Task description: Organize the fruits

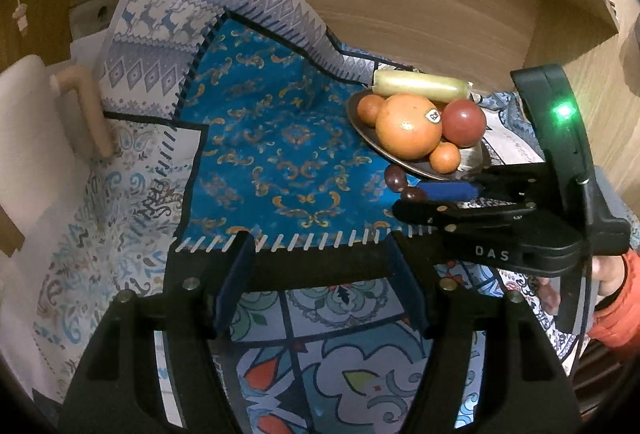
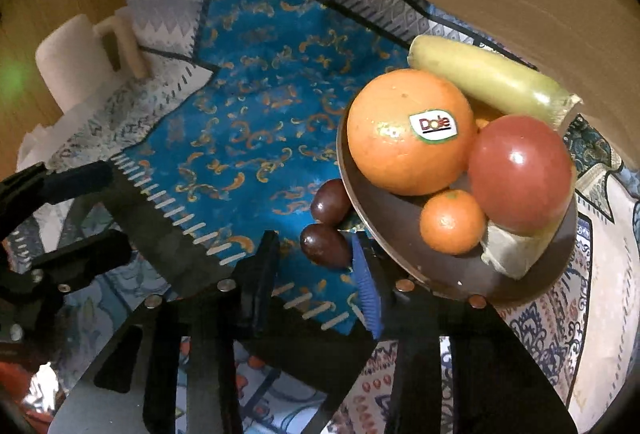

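Patterned patchwork cloth spread over the tabletop, with a wooden panel rising along the far edge and a white paper roll on its holder at the left edge. Toward the far right corner, a brown plate loaded with a large stickered orange, a red round fruit, a small orange and a pale long fruit at the back. Off the plate, just beside its left rim on the blue patch, two dark oval fruits: the nearer one and the farther one, seemingly touching each other. Right hand-held gripper spread apart, low over the cloth, straddling the nearer dark fruit, blue pad close against its right side. Left hand-held gripper also spread apart and empty, held back over the near edge, well clear of the plate. Likely trouble: closing too hard could bruise or squirt out such a small, glossy fruit; closing off-centre could roll it into its neighbour and send both across the cloth. Tight quarters too, with the right finger near the plate rim, so a nudge there could tip the heaped pile. Little bare plate left for setting anything down; risk of the small orange rolling off. Cannot tell what kind of fruit the dark pair is.
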A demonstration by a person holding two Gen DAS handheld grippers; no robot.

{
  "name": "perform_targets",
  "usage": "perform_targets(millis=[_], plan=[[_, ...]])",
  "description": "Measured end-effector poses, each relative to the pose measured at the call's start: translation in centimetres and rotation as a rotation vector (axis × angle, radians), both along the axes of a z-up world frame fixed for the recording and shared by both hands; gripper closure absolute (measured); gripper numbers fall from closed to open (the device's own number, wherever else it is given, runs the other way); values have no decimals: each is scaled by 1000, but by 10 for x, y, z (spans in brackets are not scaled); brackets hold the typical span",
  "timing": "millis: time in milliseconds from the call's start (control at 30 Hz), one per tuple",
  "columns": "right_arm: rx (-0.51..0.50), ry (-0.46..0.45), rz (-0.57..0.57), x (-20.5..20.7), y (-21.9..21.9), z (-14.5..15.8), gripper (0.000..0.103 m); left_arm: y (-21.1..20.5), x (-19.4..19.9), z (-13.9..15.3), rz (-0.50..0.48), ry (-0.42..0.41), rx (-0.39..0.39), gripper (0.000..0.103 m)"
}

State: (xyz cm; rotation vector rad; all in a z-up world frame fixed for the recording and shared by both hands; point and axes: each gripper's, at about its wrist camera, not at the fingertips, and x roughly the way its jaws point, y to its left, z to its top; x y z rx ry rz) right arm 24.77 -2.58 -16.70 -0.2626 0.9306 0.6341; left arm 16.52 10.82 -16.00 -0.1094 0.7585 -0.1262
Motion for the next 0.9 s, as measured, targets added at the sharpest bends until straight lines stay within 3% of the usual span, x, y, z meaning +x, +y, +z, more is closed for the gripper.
perform_targets(millis=[300, 633, 767, 900], plan=[[46, -42, 1, -13, -24, 17, 80, -9, 18, 7, -29, 19, 7, 36], [131, -100, -62, -22, -81, 41, 80, -51, 65, -2, -100, 120, 39, 38], [155, -98, -94, -21, -104, 42, 80, -68, 84, -9, -124, 165, 48, 46], [169, -87, -125, -19, -125, 38, 80, -80, 98, -17, -133, 194, 97, 63]])
